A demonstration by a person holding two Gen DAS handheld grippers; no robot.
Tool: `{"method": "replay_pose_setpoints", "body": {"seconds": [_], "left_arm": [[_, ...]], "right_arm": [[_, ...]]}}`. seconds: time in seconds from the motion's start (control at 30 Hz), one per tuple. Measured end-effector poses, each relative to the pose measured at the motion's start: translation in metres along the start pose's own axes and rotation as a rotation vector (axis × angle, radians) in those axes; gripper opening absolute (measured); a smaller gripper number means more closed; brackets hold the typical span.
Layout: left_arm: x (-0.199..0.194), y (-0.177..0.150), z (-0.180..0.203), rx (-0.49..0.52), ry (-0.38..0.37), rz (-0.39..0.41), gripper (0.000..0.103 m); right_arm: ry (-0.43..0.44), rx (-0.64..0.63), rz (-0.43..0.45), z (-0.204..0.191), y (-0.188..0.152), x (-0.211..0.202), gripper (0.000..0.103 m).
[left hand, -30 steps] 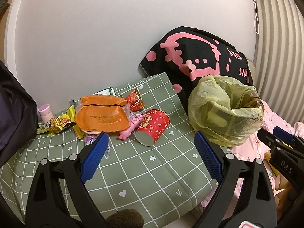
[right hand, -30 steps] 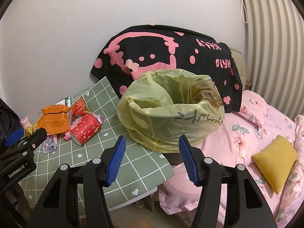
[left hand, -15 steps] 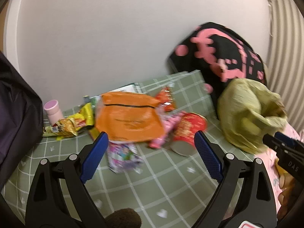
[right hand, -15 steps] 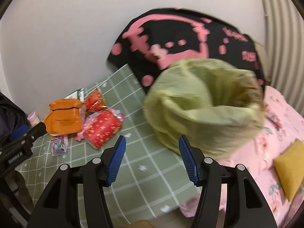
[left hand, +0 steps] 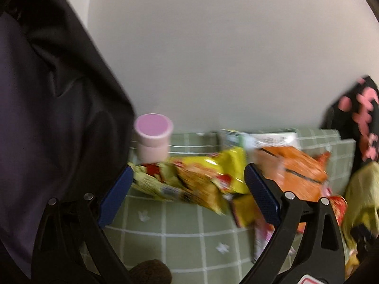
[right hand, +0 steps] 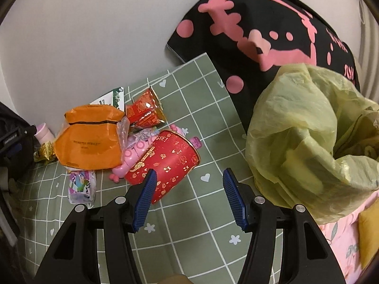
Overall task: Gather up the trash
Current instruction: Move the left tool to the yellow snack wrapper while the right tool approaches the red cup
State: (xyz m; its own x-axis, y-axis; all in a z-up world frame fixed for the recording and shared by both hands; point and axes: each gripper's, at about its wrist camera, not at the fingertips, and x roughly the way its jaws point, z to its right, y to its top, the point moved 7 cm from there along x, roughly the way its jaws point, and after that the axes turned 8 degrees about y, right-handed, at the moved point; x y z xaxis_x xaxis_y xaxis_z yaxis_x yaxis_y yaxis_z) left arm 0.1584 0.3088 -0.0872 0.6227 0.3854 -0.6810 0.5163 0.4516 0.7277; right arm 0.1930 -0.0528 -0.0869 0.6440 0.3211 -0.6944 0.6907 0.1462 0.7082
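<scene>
**Trash heaped at far left of table, both hand-held grippers released**

Trash pile sits on the green checked table [right hand: 213, 215], far-left corner against the wall. Right wrist view, sharp: orange bag [right hand: 88, 139] on top; red paper cup [right hand: 165, 165] on its side just right of it, its mouth hidden behind the left pad of the right hand-held gripper [right hand: 188, 197]. Red snack packet [right hand: 144, 112] behind. Pink toy [right hand: 124, 165] mostly buried between bag and cup. Small printed wrapper [right hand: 81, 185] near side of pile. Yellow-green trash bag [right hand: 305, 142] stands open at right, cut off by the frame; contents hard to make out. Right jaws spread wide, nothing between them.

Left wrist view heavily motion-blurred. Left hand-held gripper [left hand: 187, 196] gaping, empty, with yellow snack wrapper [left hand: 189, 179] framed between its pads; contact cannot be told. Pink jar [left hand: 153, 139] behind, beside dark fabric [left hand: 52, 118] filling the left. Print on wrappers unreadable.
</scene>
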Motion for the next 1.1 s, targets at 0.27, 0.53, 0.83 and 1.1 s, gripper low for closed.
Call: {"method": "replay_pose_setpoints", "body": {"seconds": [0.27, 0.53, 0.83, 1.1], "left_arm": [[0.036, -0.012, -0.006, 0.009, 0.013, -0.115, 0.079], [0.041, -0.028, -0.013, -0.042, 0.014, -0.185, 0.066], [0.008, -0.057, 0.020, -0.019, -0.136, -0.250, 0.023], [-0.037, -0.057, 0.075, 0.119, -0.273, -0.190, 0.022]], "right_arm": [[-0.011, 0.013, -0.007, 0.006, 0.000, 0.009, 0.055], [-0.008, 0.047, -0.016, 0.011, -0.003, 0.011, 0.055], [0.048, 0.067, 0.007, -0.001, 0.005, 0.010, 0.055], [0.094, 0.101, -0.060, -0.022, 0.008, 0.045, 0.055]]}}
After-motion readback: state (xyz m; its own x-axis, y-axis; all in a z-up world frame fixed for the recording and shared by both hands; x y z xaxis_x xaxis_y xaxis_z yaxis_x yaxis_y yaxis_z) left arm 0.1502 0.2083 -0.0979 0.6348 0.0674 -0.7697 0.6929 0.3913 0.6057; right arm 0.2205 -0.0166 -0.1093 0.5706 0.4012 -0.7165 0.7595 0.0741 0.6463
